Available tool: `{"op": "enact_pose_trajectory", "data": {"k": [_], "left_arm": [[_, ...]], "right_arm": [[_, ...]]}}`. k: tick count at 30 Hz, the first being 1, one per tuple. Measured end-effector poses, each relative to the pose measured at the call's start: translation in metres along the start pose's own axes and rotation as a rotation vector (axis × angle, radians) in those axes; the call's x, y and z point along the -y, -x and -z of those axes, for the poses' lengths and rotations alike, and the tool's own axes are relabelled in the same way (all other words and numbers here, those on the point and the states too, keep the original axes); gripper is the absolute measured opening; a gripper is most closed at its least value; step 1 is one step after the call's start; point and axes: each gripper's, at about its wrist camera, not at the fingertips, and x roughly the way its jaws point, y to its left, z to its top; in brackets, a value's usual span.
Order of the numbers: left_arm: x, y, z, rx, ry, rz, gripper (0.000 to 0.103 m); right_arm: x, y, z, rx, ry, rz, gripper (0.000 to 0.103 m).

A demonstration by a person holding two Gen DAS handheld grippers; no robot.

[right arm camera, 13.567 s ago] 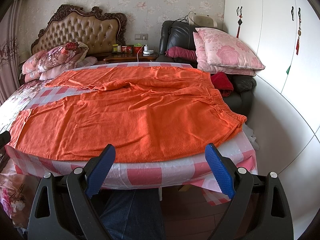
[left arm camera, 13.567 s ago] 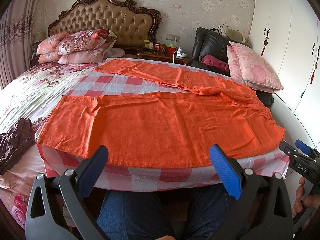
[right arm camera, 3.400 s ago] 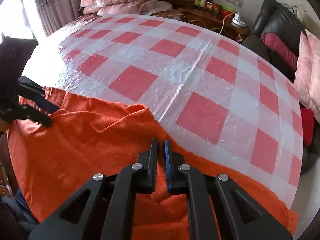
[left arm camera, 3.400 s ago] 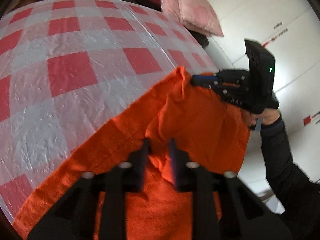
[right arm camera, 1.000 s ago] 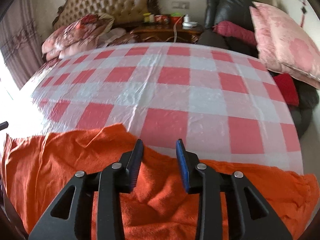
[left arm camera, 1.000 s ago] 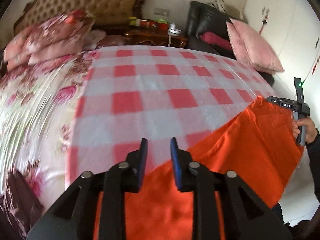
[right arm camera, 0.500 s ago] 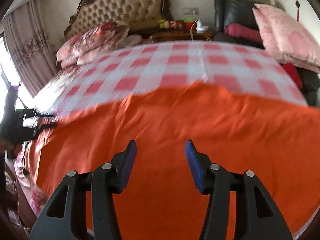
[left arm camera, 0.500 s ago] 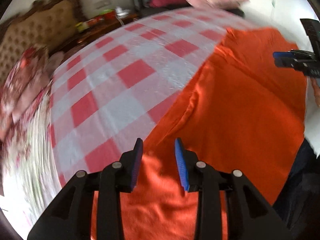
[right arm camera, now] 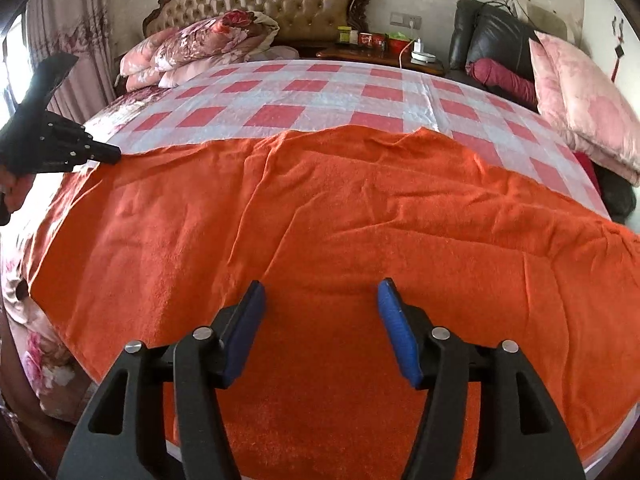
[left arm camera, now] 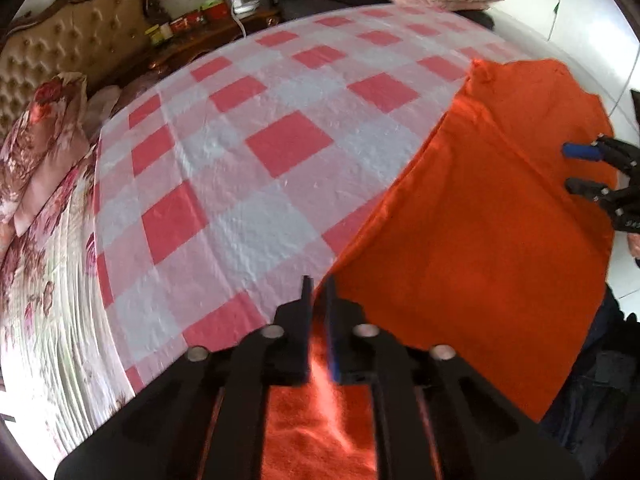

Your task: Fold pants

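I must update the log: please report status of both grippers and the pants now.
Left gripper closing on orange pants edge. Right gripper opening, nothing between its jaws. Pants flat on checked sheet. Nothing in the way.

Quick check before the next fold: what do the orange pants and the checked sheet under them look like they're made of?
Orange pants: seemingly a soft fabric with a matte, nubby, towel-like surface that creases softly; the exact fibre is unclear. Checked sheet: probably thin plastic or a coated cover, as its red and white squares carry a crinkled texture and a slight sheen.
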Motion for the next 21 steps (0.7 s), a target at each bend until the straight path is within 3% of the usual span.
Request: {"op": "enact_pose_trajectory", "data": {"k": [1,2,4,6,7,10,11,15,16,18,20,21], "left_arm": [[-0.001,0.000,0.002,-0.005,0.004,-0.034,0.035],[-0.008,0.005,0.006,0.010,0.029,-0.066,0.043],[-0.025,0.019,0.016,0.049,0.108,-0.098,0.043],[-0.054,0.043,0.040,0.098,0.260,-0.226,0.043],[-0.064,0.055,0.053,0.126,0.337,-0.255,0.042],[-0.081,0.100,0.122,0.264,0.632,-0.309,0.041],[-0.079,0.107,0.140,0.290,0.681,-0.300,0.040],[-0.037,0.132,0.232,0.435,0.905,-0.226,0.040],[-0.024,0.134,0.258,0.487,0.985,-0.172,0.040],[-0.007,0.127,0.293,0.552,1.106,-0.020,0.040],[0.004,0.105,0.315,0.587,1.209,0.206,0.040],[0.006,0.098,0.318,0.593,1.234,0.264,0.039]], "right_arm": [[0.000,0.000,0.000,0.000,0.002,-0.004,0.060],[-0.001,0.000,0.000,0.000,0.011,-0.002,0.060],[0.000,0.000,0.001,0.000,0.016,0.014,0.064],[0.007,0.000,0.003,0.001,-0.003,0.039,0.067],[0.011,0.000,0.004,0.003,-0.009,0.051,0.070],[0.024,0.000,0.006,0.010,-0.036,0.078,0.077],[0.028,0.000,0.006,0.012,-0.044,0.083,0.078],[0.025,0.004,0.007,0.021,-0.034,0.149,0.079],[0.023,0.006,0.007,0.026,-0.026,0.167,0.079],[0.018,0.013,0.009,0.047,-0.001,0.158,0.079],[0.016,0.019,0.012,0.065,0.019,0.166,0.078],[0.018,0.024,0.013,0.075,0.019,0.184,0.078]]}}
